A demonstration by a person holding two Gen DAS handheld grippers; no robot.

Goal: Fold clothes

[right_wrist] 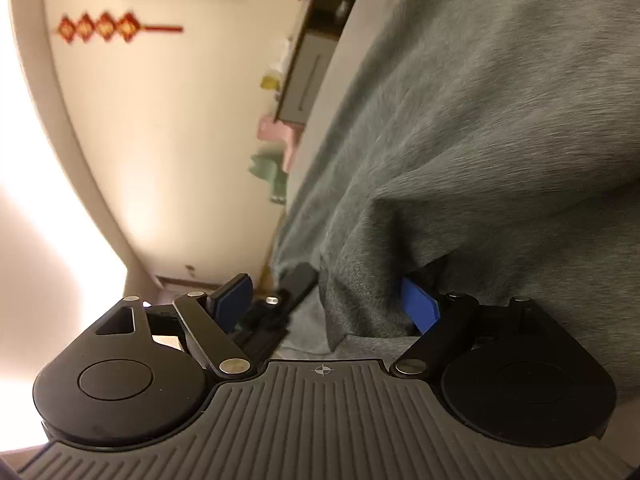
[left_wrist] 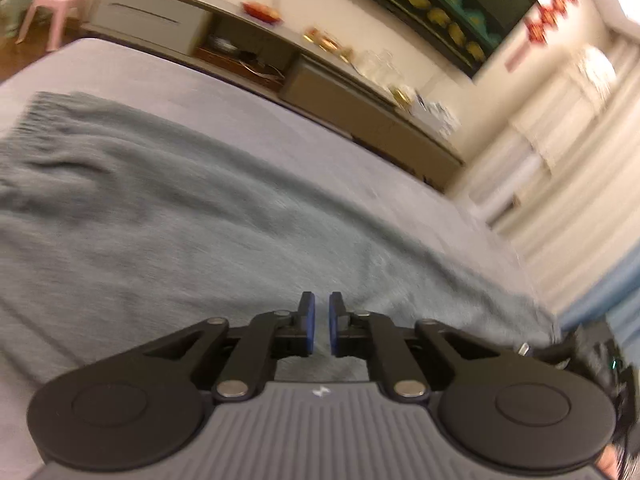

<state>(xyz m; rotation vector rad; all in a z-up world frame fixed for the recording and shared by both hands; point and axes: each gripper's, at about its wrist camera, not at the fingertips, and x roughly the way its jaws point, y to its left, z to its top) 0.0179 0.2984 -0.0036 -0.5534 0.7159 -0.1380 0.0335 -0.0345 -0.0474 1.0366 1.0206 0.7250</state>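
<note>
Smooth grey bed [left_wrist: 120, 72] bears fuzzy teal garment [left_wrist: 180, 200]; left gripper [left_wrist: 321, 326] fingers nearly clenched, empty; right gripper [right_wrist: 328, 304] fingers spread.

One grey-green garment [left_wrist: 168, 200] is counted, spread on one bed [left_wrist: 120, 68]. Beyond the bed, one long low cabinet [left_wrist: 256, 64] and one pink chair [left_wrist: 60, 0] are recorded. Two hand-held grippers are noted: left hand-held gripper [left_wrist: 321, 326], right hand-held gripper [right_wrist: 328, 304].
</note>
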